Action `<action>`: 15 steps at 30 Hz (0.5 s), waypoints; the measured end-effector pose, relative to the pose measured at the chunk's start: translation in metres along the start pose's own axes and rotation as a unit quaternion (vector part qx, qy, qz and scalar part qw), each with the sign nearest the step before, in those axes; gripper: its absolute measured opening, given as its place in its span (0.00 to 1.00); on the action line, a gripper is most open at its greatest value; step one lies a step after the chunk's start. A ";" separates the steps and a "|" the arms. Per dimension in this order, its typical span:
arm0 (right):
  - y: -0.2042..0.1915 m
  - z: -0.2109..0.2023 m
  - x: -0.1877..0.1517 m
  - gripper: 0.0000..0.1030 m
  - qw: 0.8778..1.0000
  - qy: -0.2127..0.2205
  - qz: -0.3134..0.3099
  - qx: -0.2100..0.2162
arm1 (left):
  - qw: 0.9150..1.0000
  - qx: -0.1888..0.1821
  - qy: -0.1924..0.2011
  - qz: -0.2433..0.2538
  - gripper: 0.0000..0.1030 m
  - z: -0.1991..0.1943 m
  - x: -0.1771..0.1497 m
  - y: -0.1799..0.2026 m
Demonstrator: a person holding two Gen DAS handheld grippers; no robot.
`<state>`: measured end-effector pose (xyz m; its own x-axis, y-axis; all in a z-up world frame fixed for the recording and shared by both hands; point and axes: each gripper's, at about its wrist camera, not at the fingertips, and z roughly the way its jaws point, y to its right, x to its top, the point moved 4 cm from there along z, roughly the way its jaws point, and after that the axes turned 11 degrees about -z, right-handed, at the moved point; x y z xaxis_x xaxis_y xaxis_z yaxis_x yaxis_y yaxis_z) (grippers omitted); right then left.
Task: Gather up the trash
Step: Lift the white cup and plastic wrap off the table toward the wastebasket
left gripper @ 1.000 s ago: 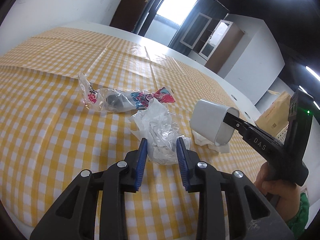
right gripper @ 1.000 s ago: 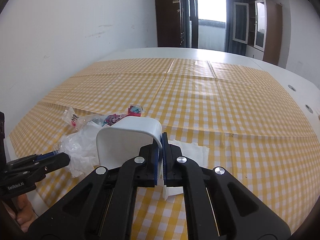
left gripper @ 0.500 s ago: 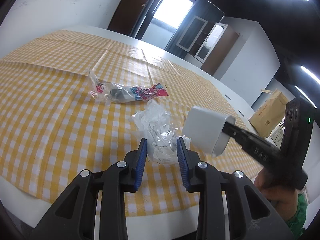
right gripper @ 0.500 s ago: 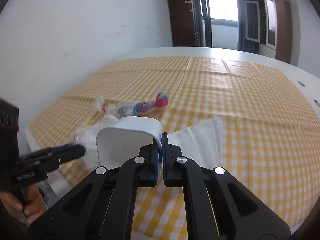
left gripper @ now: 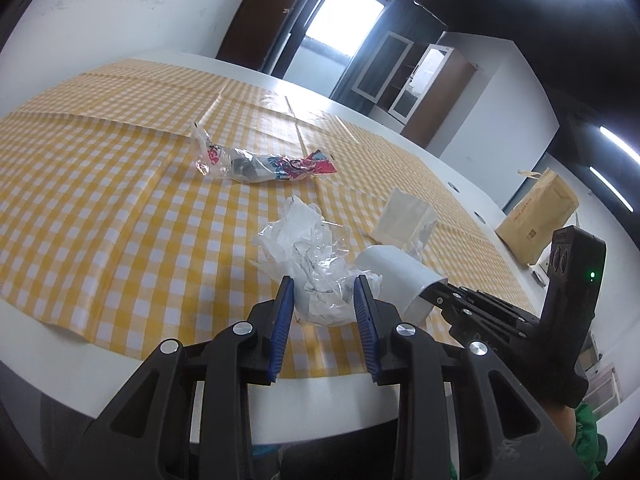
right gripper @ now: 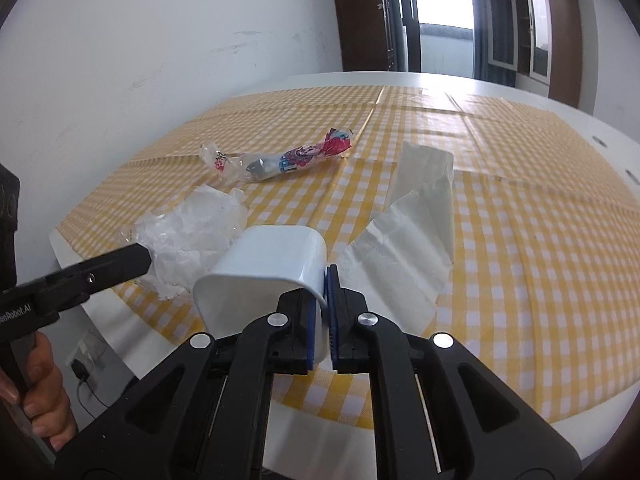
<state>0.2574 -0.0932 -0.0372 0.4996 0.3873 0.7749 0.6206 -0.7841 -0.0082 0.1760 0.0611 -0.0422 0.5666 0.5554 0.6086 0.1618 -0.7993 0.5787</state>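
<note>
My left gripper (left gripper: 324,300) is shut on a crumpled clear plastic wrapper (left gripper: 312,256), held near the table's front edge; the wrapper also shows in the right wrist view (right gripper: 188,236). My right gripper (right gripper: 326,292) is shut on the rim of a small white bin (right gripper: 264,276), held tilted just right of the wrapper; the bin also shows in the left wrist view (left gripper: 396,276). A colourful snack wrapper (left gripper: 260,164) lies farther back on the checked cloth. A white paper tissue (right gripper: 412,232) lies beside the bin.
The table (left gripper: 60,152) has a yellow checked cloth and a white rim. A brown paper bag (left gripper: 538,216) stands at the far right. A wall (right gripper: 160,40) runs along the left side. Cabinets and a door are at the back.
Both grippers have drawn back toward the table's front edge. The plastic wrapper came along in the left gripper. The bin has dropped lower and closer to the wrapper.
</note>
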 end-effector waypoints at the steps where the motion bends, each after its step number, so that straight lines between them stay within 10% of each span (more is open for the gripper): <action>1: 0.000 -0.001 -0.002 0.11 1.000 0.002 0.004 0.005 | 1.000 0.000 -0.001 0.000 0.29 -0.001 -0.002 0.000; 15: -0.027 -0.024 -0.005 0.12 0.998 0.034 -0.035 -0.030 | 1.000 -0.007 0.000 -0.002 0.30 -0.020 -0.015 -0.003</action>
<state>0.2234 -0.0857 -0.0259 0.4139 0.4099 0.8128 0.6137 -0.7851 0.0834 0.1504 0.0595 -0.0419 0.5658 0.5582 0.6068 0.1531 -0.7943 0.5879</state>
